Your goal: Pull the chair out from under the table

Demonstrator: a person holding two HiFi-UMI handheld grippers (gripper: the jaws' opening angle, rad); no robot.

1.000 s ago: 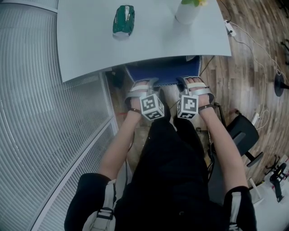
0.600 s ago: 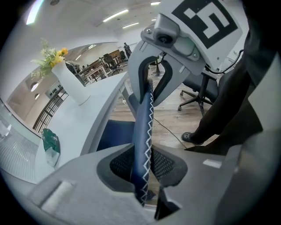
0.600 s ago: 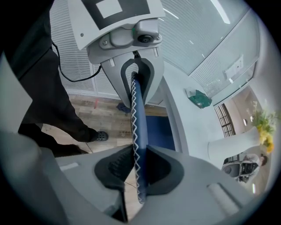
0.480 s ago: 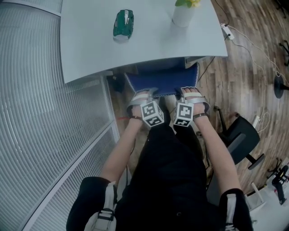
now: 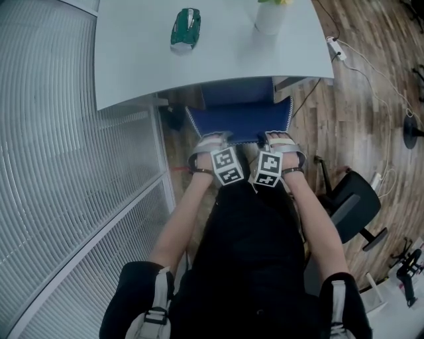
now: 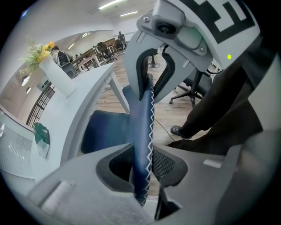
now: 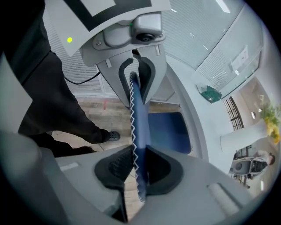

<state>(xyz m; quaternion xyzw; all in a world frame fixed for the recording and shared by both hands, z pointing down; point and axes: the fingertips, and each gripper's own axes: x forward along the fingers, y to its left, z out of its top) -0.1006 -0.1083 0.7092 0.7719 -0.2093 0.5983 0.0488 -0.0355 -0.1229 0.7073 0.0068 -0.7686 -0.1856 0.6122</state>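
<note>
The blue chair [image 5: 238, 114] stands partly out from under the white table [image 5: 132, 73], its seat half hidden under the table's edge. My left gripper [image 5: 213, 138] and right gripper [image 5: 274, 137] are side by side on the top edge of its backrest. In the left gripper view the blue backrest [image 6: 141, 127], with white zigzag stitching, runs between the jaws of the left gripper [image 6: 142, 165], and the pads press on it. The right gripper [image 7: 139, 169] is shut on the backrest [image 7: 137, 127] the same way.
A green object [image 5: 185, 28] and a white vase [image 5: 270, 16] stand on the table. A ribbed glass partition [image 5: 73, 172] runs along the left. A black office chair [image 5: 354, 202] stands at the right, and cables with a power strip [image 5: 335, 45] lie on the wood floor.
Both grippers have drawn back toward the person with the backrest in them. More of the blue chair now shows out from under the table.
</note>
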